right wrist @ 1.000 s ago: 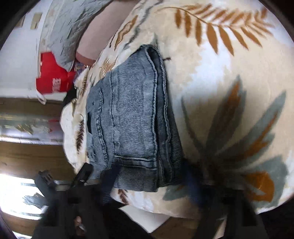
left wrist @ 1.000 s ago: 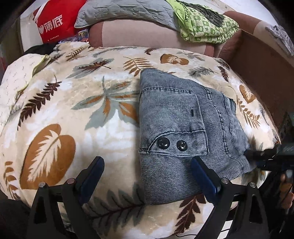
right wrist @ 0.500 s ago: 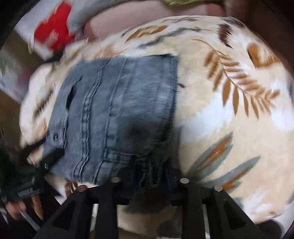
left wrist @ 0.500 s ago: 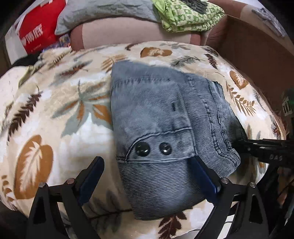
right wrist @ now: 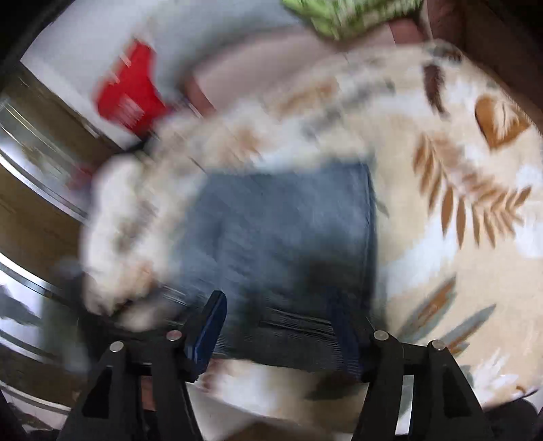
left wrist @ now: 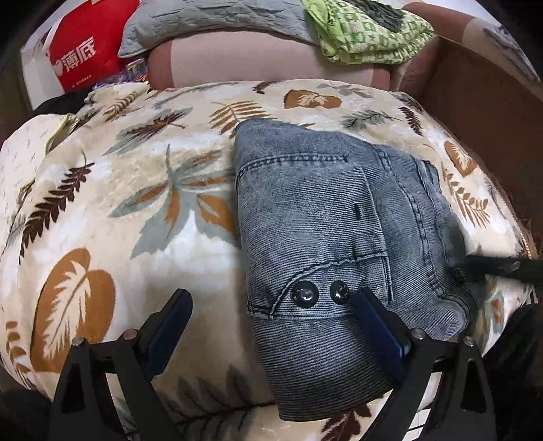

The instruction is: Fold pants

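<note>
- The folded pants (left wrist: 332,257), grey-blue denim with two dark snap buttons (left wrist: 320,293) facing up, are lying in a compact bundle right of centre in the left wrist view, on a cream blanket (left wrist: 142,210) printed with brown and grey leaves.
- The left hand-held gripper (left wrist: 271,325) is hovering at the bottom of that frame with its jaws standing wide apart and gripping nothing; its left blue pad is sitting over bare blanket, and its right pad is overlapping the pants just below the buttons.
- The right hand-held gripper (right wrist: 281,334) is showing in its own, heavily blurred view at the bottom centre; its jaws have just been opening and are now standing apart, with the near edge of the pants (right wrist: 288,237) lying between the pads, which are not pressing on it.
- In the left wrist view, a dark fingertip of the right hand-held gripper is showing at the right edge, by the pants' right edge.
- A red bag (left wrist: 85,44), a grey quilted pillow (left wrist: 210,23) and a green patterned cloth (left wrist: 366,30) are lying along the top of the frame.
</note>
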Demonstrator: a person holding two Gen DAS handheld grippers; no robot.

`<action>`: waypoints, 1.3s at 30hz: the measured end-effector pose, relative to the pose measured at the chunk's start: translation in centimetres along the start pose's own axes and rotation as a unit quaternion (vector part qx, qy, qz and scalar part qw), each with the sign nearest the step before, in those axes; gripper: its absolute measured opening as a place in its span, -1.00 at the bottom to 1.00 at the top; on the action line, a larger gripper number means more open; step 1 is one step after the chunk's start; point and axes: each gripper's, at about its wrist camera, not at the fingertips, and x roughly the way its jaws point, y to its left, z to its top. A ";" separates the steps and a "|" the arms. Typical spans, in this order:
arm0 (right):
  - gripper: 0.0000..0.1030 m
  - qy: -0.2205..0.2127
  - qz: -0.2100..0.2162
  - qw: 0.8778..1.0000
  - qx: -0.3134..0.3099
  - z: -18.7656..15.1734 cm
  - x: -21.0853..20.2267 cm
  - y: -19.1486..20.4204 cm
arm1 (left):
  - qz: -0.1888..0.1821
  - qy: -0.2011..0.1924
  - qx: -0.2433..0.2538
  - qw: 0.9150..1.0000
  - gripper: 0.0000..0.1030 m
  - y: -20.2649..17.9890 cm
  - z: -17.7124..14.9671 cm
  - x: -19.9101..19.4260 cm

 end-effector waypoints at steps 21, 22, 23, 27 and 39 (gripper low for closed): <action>0.33 0.007 0.109 0.994 0.011 10.0 3.7 2.4 | 0.004 -0.010 0.007 1.000 0.89 0.0 -0.5 0.7; 0.21 0.030 0.112 0.993 0.038 10.0 5.7 1.0 | 0.006 -0.010 0.007 1.000 0.89 0.1 -0.7 0.6; 0.15 0.055 0.135 0.986 0.087 9.6 7.1 -0.7 | 0.006 -0.012 0.009 1.000 0.89 0.0 -0.7 0.6; 0.17 0.036 0.101 0.992 0.071 9.9 4.2 1.1 | -0.007 -0.012 0.001 1.000 0.92 0.5 -0.7 0.9; 0.54 0.023 -0.020 0.999 0.033 10.6 5.3 0.3 | -0.040 -0.065 -0.043 0.996 0.91 1.7 -0.5 -1.8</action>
